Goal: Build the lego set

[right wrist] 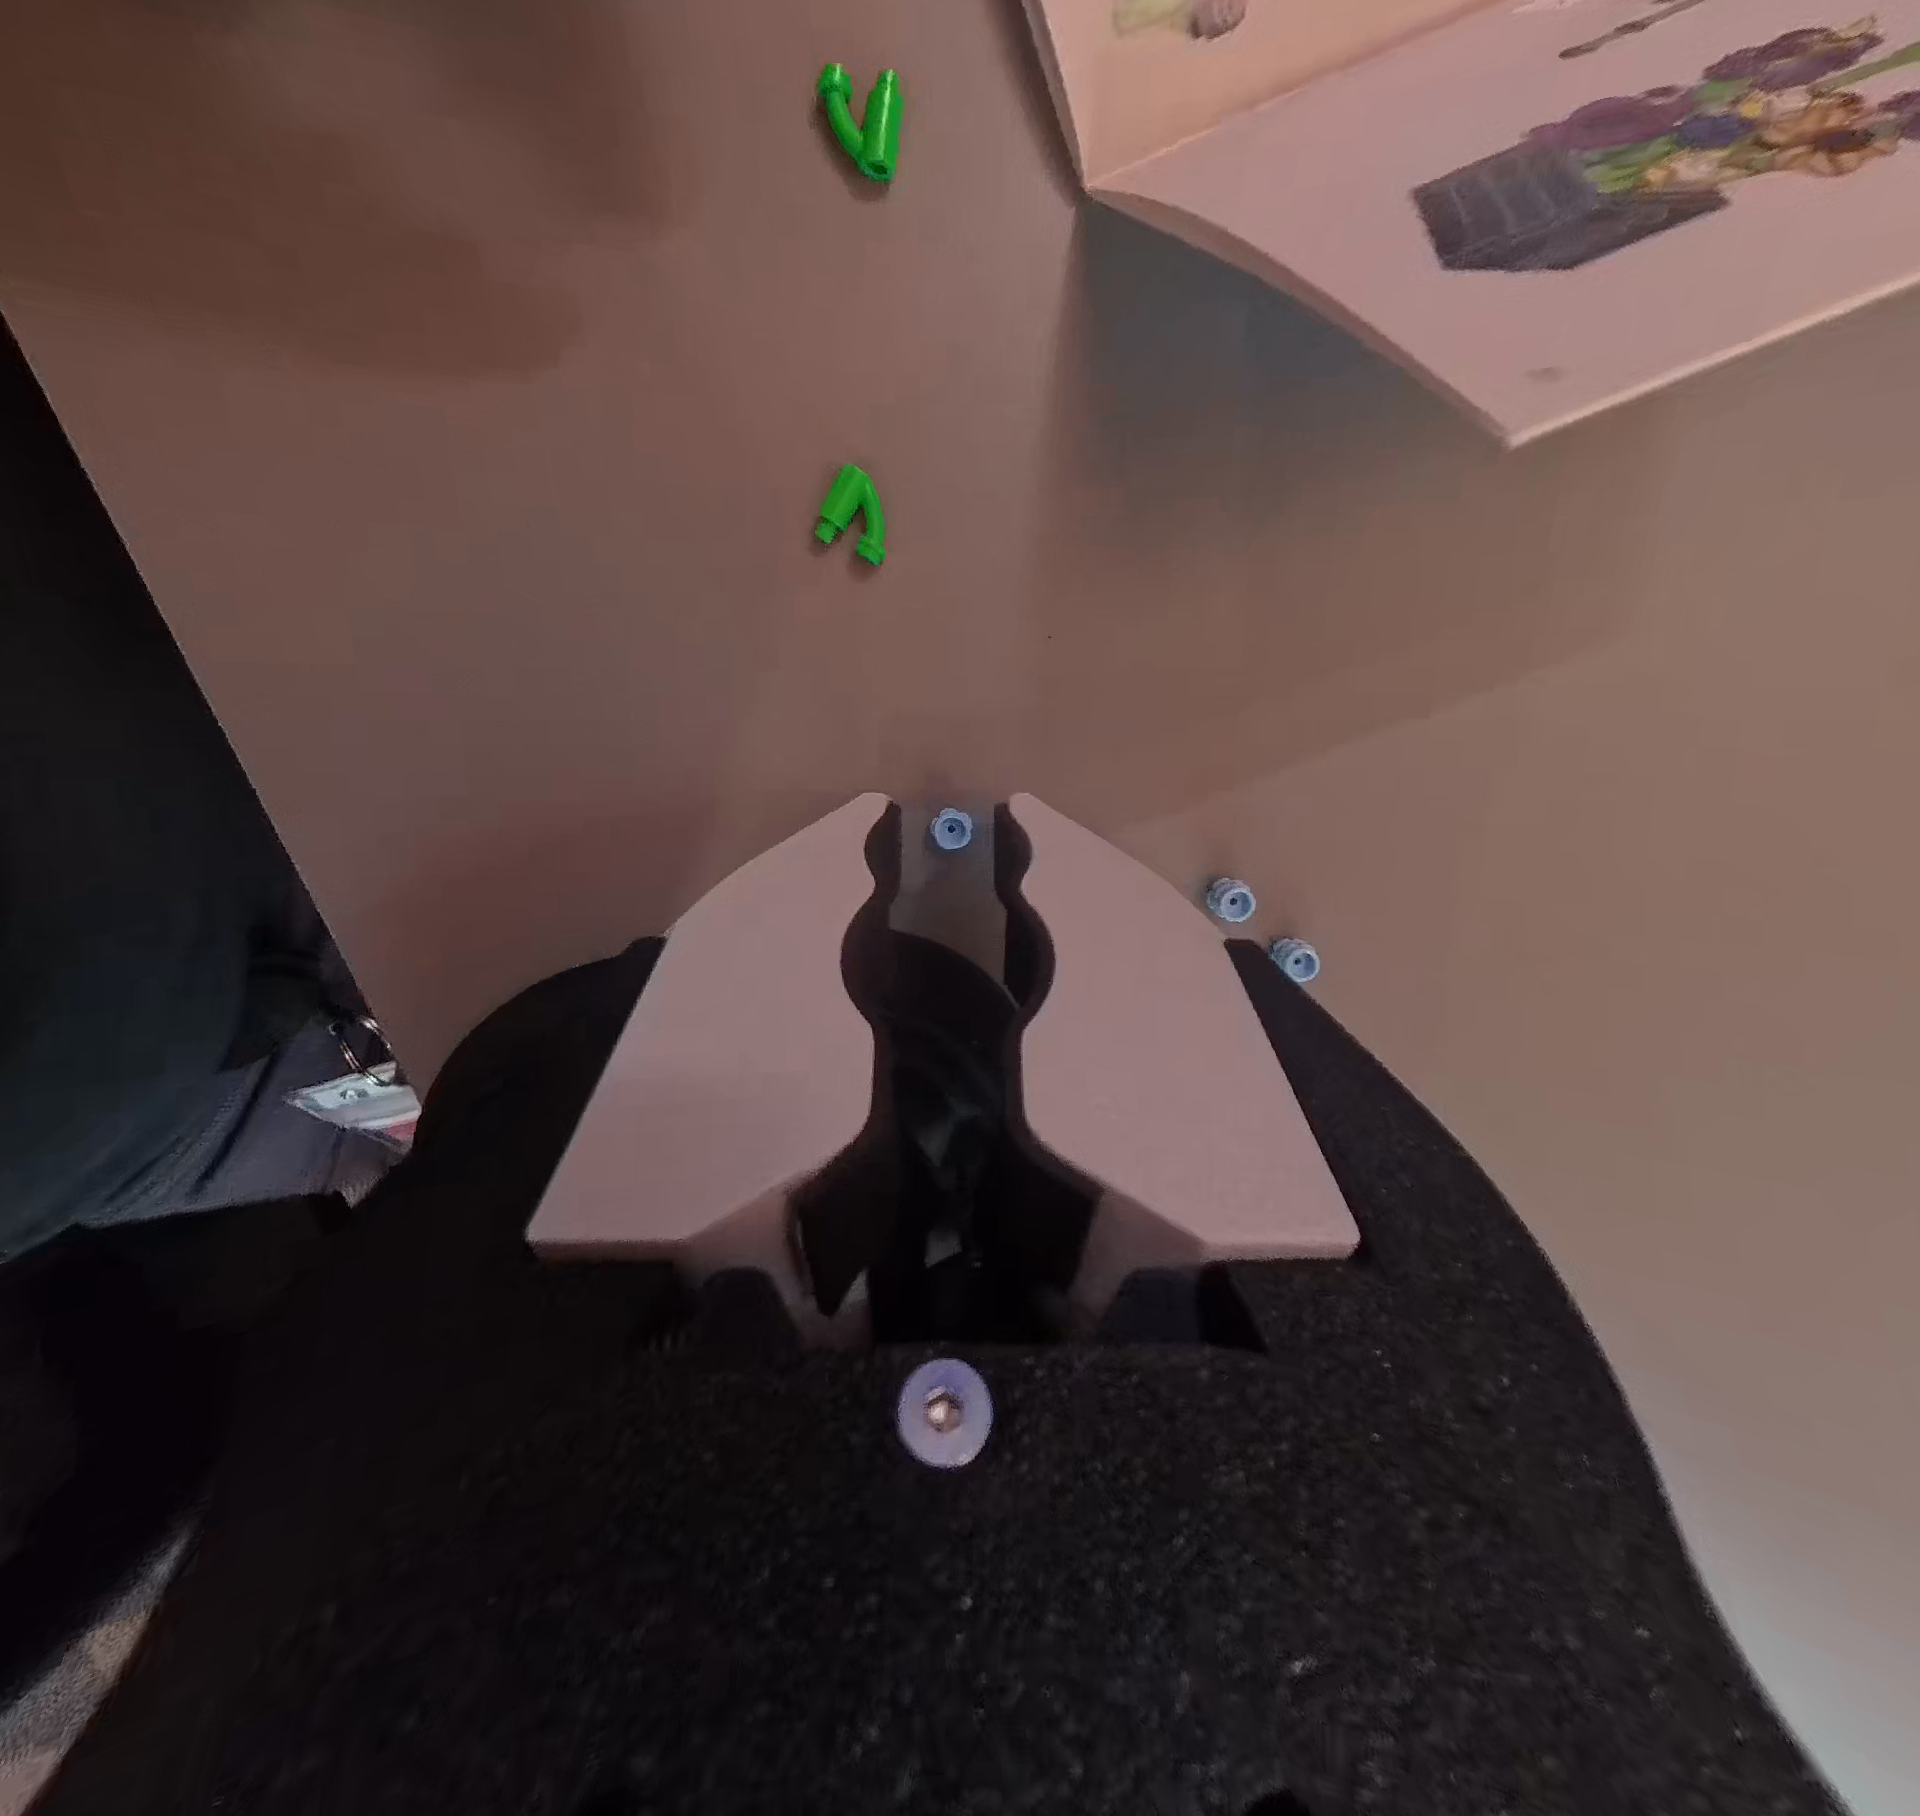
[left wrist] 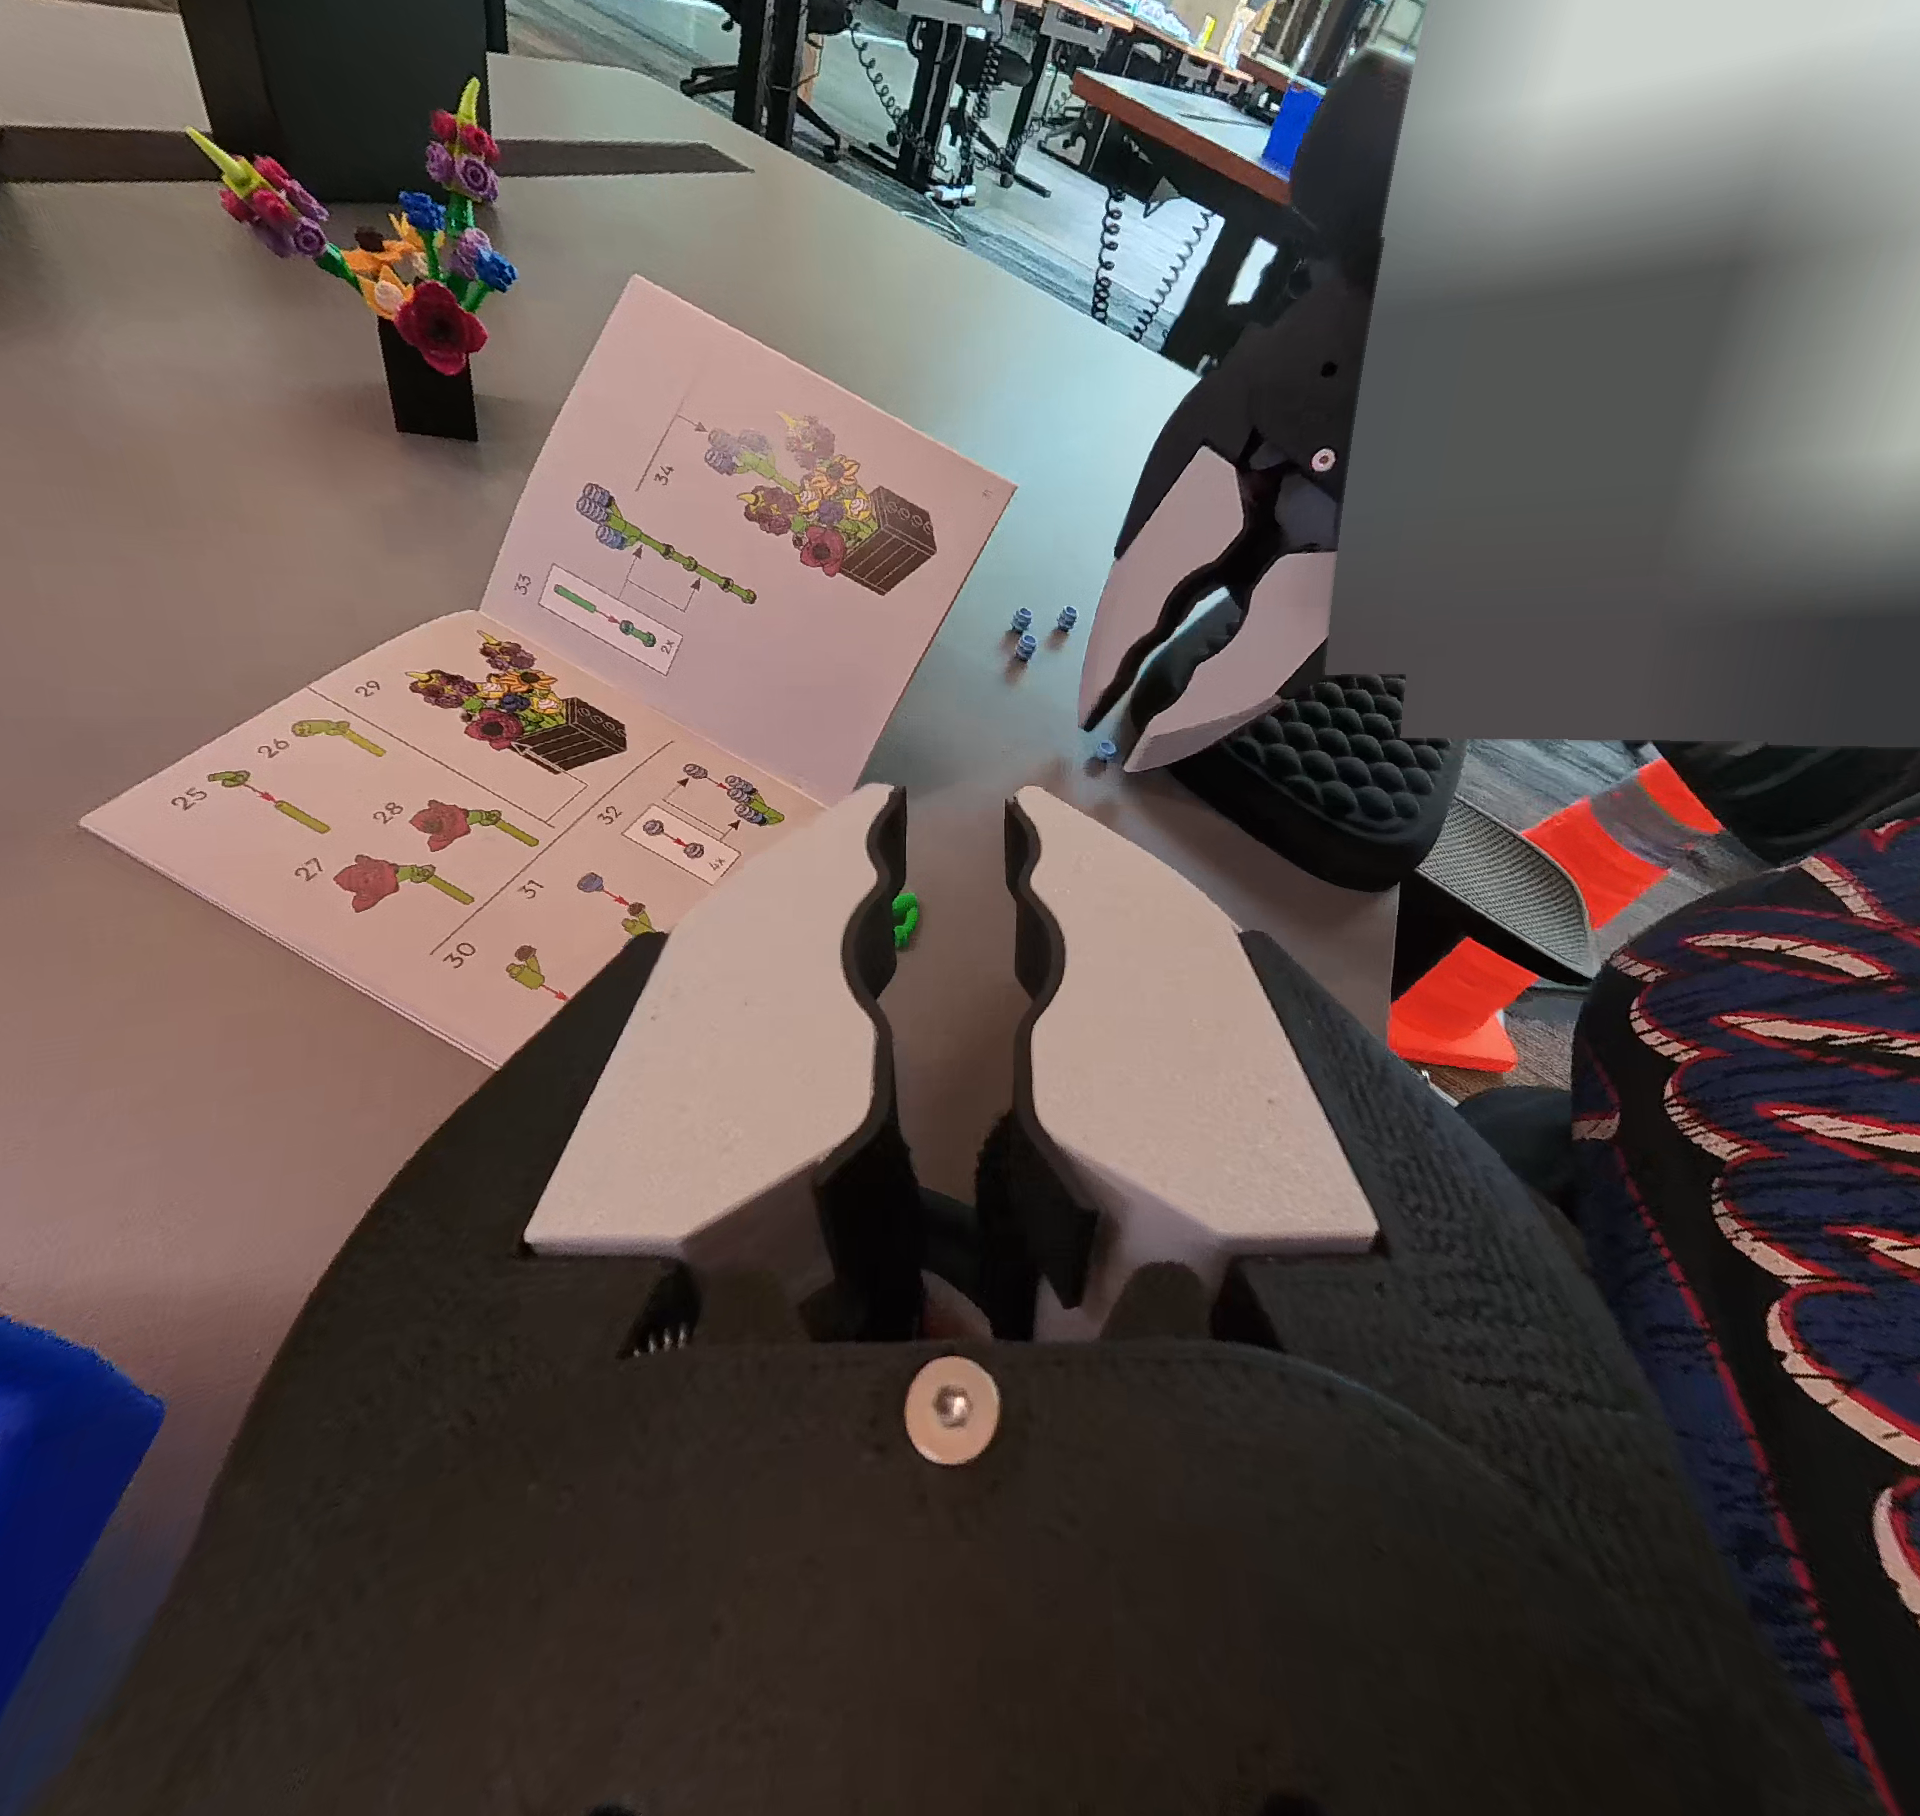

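R jaws astride blue stud (right wrist: 950, 828), table-edge left.

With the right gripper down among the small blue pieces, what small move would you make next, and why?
Probably close the right gripper on the small blue piece. That piece lies on the table between the open fingertips, apparently untouched by either finger, while two other blue pieces lie off to the side. The left gripper is open and empty.
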Action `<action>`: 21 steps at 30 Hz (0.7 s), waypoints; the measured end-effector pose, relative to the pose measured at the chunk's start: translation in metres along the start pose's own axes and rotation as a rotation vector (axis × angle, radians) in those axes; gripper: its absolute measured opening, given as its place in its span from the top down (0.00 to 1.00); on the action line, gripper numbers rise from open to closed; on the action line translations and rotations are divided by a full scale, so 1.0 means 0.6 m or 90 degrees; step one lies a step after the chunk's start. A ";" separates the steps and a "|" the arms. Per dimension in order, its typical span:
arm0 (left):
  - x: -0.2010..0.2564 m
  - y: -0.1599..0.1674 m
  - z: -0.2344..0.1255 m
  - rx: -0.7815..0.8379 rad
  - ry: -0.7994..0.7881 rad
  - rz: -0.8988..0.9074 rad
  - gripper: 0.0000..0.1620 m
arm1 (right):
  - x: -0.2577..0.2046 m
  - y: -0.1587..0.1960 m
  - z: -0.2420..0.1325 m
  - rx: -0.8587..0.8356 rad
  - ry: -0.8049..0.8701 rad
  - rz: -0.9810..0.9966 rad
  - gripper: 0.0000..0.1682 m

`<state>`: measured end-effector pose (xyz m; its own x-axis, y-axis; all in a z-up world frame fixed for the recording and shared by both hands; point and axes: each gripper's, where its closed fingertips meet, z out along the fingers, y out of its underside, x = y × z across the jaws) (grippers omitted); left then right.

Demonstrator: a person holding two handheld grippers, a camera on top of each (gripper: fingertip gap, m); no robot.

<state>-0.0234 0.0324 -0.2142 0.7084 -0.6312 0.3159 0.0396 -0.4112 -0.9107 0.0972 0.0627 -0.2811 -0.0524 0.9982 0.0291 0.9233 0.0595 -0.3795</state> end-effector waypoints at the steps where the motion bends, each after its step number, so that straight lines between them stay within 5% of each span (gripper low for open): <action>1: 0.003 -0.005 -0.004 0.011 -0.003 0.006 0.89 | 0.002 -0.002 -0.003 0.016 0.002 0.010 0.88; 6: 0.017 -0.055 -0.079 0.066 -0.018 -0.020 0.87 | 0.009 -0.025 -0.029 0.197 -0.017 0.057 0.82; 9: -0.027 -0.096 -0.174 0.074 -0.127 0.020 0.87 | 0.016 -0.039 -0.051 0.332 -0.024 0.092 0.82; 14: -0.145 -0.114 -0.298 -0.112 -0.279 0.087 0.86 | 0.027 -0.019 -0.051 0.375 -0.004 0.121 0.82; 17: -0.198 -0.117 -0.305 -0.233 -0.234 0.117 0.85 | 0.021 -0.010 -0.044 0.359 -0.009 0.112 0.82; 21: -0.188 -0.108 -0.233 -0.269 -0.034 0.105 0.85 | 0.023 -0.012 -0.054 0.393 -0.009 0.119 0.83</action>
<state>-0.2043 0.0383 -0.1533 0.7166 -0.6810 0.1509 -0.3600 -0.5464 -0.7562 0.1024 0.0757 -0.2481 0.0787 0.9919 -0.1001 0.5283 -0.1266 -0.8396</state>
